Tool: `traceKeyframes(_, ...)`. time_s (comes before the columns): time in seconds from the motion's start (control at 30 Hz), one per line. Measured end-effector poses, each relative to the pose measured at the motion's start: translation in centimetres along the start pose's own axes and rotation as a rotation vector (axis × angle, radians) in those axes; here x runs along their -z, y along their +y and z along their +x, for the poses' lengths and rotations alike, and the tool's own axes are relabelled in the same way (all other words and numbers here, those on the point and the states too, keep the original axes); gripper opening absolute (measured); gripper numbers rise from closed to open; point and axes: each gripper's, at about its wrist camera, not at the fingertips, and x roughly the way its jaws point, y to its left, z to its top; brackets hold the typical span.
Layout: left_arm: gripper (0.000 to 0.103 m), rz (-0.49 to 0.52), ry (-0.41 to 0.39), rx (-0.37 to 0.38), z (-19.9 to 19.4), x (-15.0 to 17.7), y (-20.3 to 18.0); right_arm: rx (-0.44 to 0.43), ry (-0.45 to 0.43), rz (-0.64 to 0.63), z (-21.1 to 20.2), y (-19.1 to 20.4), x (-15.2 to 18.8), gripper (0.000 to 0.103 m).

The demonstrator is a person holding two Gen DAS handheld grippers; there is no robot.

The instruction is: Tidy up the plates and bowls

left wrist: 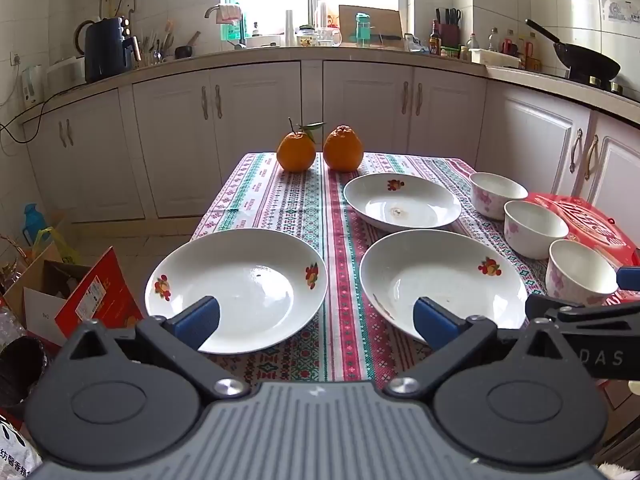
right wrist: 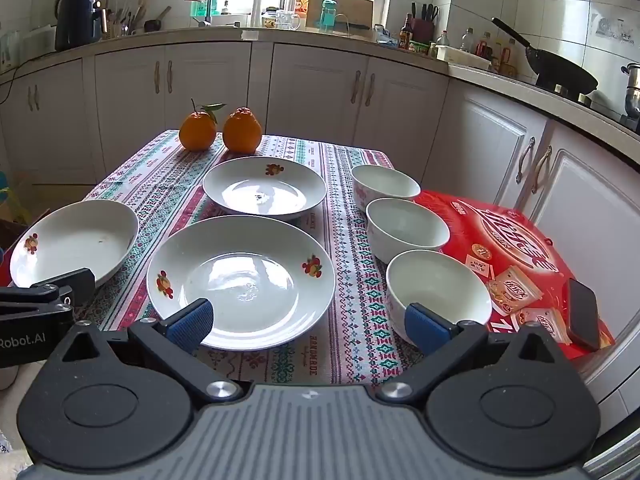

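Left gripper (left wrist: 316, 322): jaws wide apart, nothing between, hanging above near table edge, blue pads (left wrist: 198, 320) over near rims of two plates. Right gripper (right wrist: 308, 322): jaws also wide apart, empty, pads (right wrist: 190, 322) over near plate rim and nearest bowl rim.

Table (left wrist: 280, 200) with patterned cloth. Three white plates with fruit print, all upright, empty, unstacked:
- left plate (left wrist: 236, 288) at 7 o'clock of table, near left edge; in right view at 9 o'clock (right wrist: 76, 240).
- near plate (left wrist: 442, 280) at 6 o'clock, just beside left plate, not touching; centre of right view (right wrist: 240, 280).
- far plate (left wrist: 402, 200) at 12 o'clock of near plate, close, apart (right wrist: 264, 186).

Three white bowls with pink flowers in row along right edge, 3 o'clock side: far bowl (left wrist: 498, 194) (right wrist: 386, 186), mid bowl (left wrist: 534, 226) (right wrist: 406, 226), near bowl (left wrist: 580, 270) (right wrist: 438, 288). Upright, empty, rims nearly touching; contact unclear.

Two oranges (left wrist: 296, 152) (left wrist: 343, 148) at 12 o'clock, far table edge, side by side; left one with stem and leaf. Red box (right wrist: 512, 240) at 3 o'clock beyond bowls, phone (right wrist: 584, 314) lying on it. Wok (left wrist: 584, 60) on counter at 2 o'clock.
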Motion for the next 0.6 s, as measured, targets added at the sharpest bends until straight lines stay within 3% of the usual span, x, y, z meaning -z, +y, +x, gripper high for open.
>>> traceKeyframes(0.6,0.102,-0.001,-0.007,0.007,-0.33,-0.33,-0.05,0.009,-0.012,-0.005,-0.27,0.03,-0.17,0.103)
